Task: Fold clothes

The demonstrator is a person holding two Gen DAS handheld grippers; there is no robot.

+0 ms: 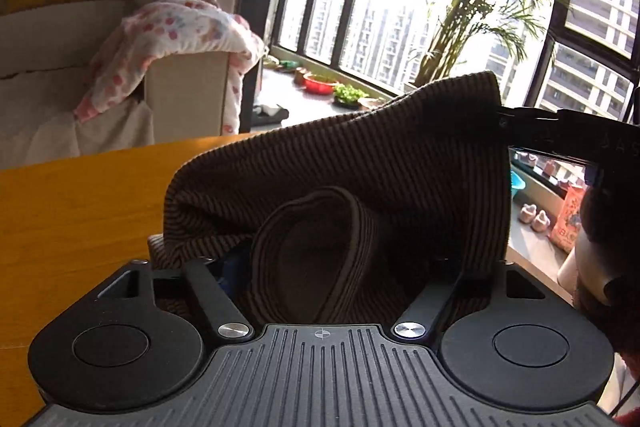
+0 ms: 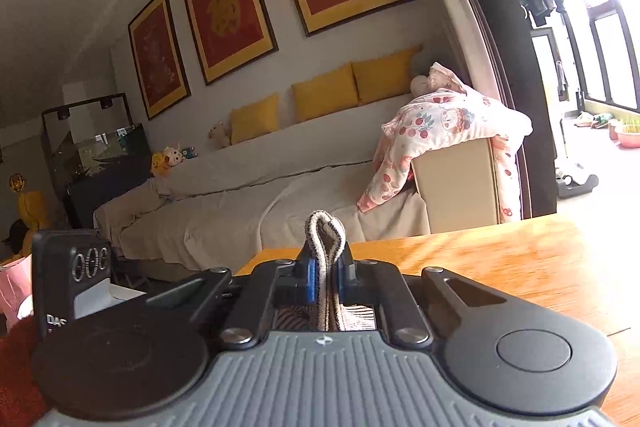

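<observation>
Left wrist view: we find the left hand-held gripper [image 1: 320, 263] buried in a brown striped sweater [image 1: 360, 155] heaped near the tabletop [image 1: 80, 211] edge; its fingers are hidden and we cannot tell their state. Right wrist view: right hand-held gripper [image 2: 324, 271] pressed together, pinching a sweater fold above the tabletop edge.

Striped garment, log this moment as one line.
right gripper: shut on striped garment | left gripper: garment bunched between fingers, grip unclear | garment raised off wooden table
</observation>
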